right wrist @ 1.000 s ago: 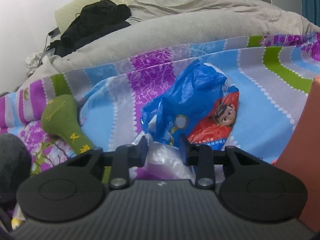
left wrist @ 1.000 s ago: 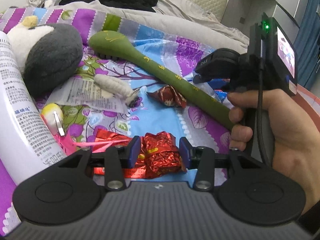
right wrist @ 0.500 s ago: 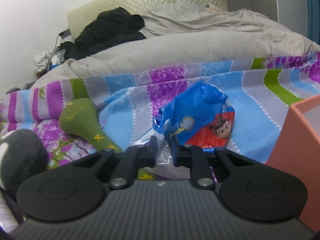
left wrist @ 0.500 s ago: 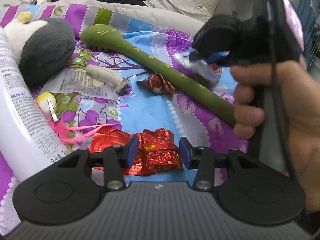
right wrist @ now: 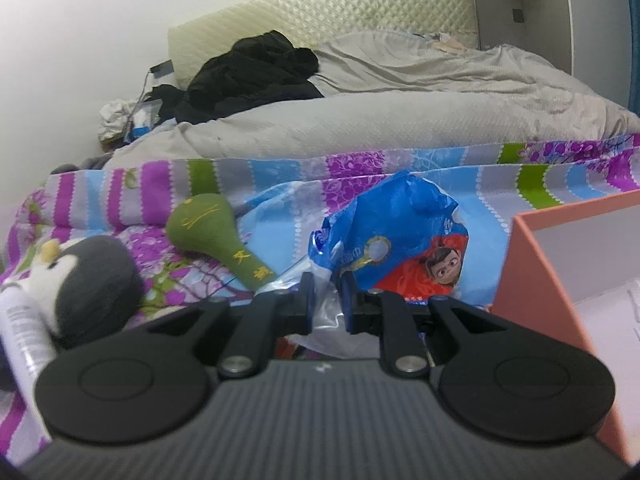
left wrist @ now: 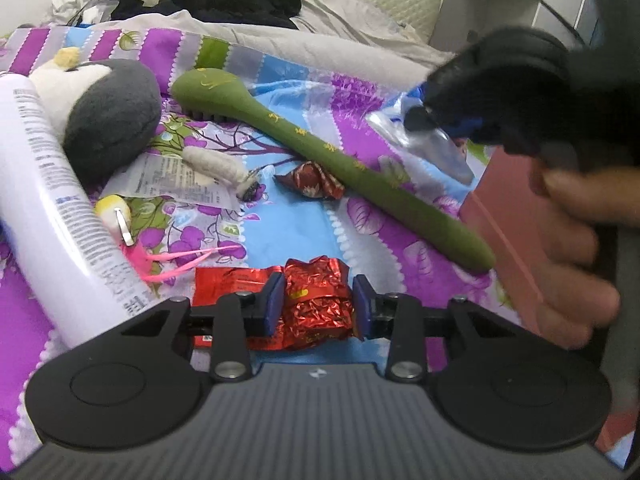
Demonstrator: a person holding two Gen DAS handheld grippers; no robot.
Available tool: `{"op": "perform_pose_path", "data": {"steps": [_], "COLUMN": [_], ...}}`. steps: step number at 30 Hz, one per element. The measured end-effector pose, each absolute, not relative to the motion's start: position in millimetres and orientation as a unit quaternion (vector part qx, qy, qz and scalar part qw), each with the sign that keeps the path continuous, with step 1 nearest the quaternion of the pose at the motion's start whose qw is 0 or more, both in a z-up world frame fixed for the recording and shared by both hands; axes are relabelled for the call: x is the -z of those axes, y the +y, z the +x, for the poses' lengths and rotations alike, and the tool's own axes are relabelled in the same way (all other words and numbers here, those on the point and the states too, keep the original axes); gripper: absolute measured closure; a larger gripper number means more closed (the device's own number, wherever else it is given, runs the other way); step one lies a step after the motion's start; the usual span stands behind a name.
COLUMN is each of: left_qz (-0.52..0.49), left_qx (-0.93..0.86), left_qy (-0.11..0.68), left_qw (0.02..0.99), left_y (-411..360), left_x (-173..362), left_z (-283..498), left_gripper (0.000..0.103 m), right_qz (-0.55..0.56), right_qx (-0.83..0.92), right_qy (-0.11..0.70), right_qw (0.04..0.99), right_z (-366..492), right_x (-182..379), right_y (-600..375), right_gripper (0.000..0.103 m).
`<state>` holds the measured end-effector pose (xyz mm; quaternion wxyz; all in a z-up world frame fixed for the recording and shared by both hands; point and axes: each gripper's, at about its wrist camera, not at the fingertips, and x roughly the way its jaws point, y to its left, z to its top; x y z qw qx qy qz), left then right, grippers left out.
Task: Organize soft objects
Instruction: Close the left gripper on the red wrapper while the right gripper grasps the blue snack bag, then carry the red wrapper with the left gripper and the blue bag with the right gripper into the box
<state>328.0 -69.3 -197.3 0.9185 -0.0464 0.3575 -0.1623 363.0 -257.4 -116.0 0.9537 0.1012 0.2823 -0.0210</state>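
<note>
My right gripper [right wrist: 327,303] is shut on the clear edge of a blue snack bag [right wrist: 400,240] and holds it lifted above the bedspread, beside the pink box [right wrist: 536,264]. In the left wrist view the right gripper [left wrist: 440,120] shows at upper right with the bag's clear plastic [left wrist: 436,148] hanging from it. My left gripper [left wrist: 318,304] is open, its fingers on either side of a crumpled red foil packet [left wrist: 316,300] lying on the bed. A grey penguin plush [left wrist: 104,120] and a long green fabric massage hammer [left wrist: 320,152] lie further back.
A white lotion bottle [left wrist: 52,216] lies at the left. A small red foil packet [left wrist: 312,180], a woolly roll [left wrist: 212,164] on a paper leaflet, a yellow clip toy [left wrist: 114,210] with pink feathers, a grey duvet [right wrist: 400,120] and black clothes [right wrist: 256,72] lie around.
My right gripper closed on the blue bag's clear edge and lifted it up and toward the pink box. My left gripper stayed open around the red foil packet.
</note>
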Motion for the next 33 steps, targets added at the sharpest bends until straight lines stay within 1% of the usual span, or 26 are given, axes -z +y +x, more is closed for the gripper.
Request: {"op": "perform_pose_path", "data": {"steps": [6, 17, 25, 33], "left_qz": [-0.075, -0.095, -0.130, -0.122], "left_qx": [0.164, 0.156, 0.156, 0.152], "left_qy": [0.351, 0.344, 0.355, 0.356], "left_qw": [0.919, 0.921, 0.913, 0.914], "left_y": [-61.6, -41.5, -23.4, -15.3], "left_x": [176.1, 146.4, 134.0, 111.6], "left_z": [309.4, 260.3, 222.9, 178.7], "left_gripper": [0.061, 0.061, 0.061, 0.061], "right_qz": [0.103, 0.087, 0.069, 0.050], "right_qx": [-0.003, -0.031, -0.050, -0.076], "right_qy": [0.283, 0.290, 0.317, 0.339], "right_qw": [0.954, 0.953, 0.945, 0.936], "right_z": [329.4, 260.0, 203.4, 148.0], "right_x": [103.9, 97.4, 98.5, 96.6], "right_y": [-259.3, -255.6, -247.7, -231.9], "right_gripper": [0.086, 0.085, 0.085, 0.085]}}
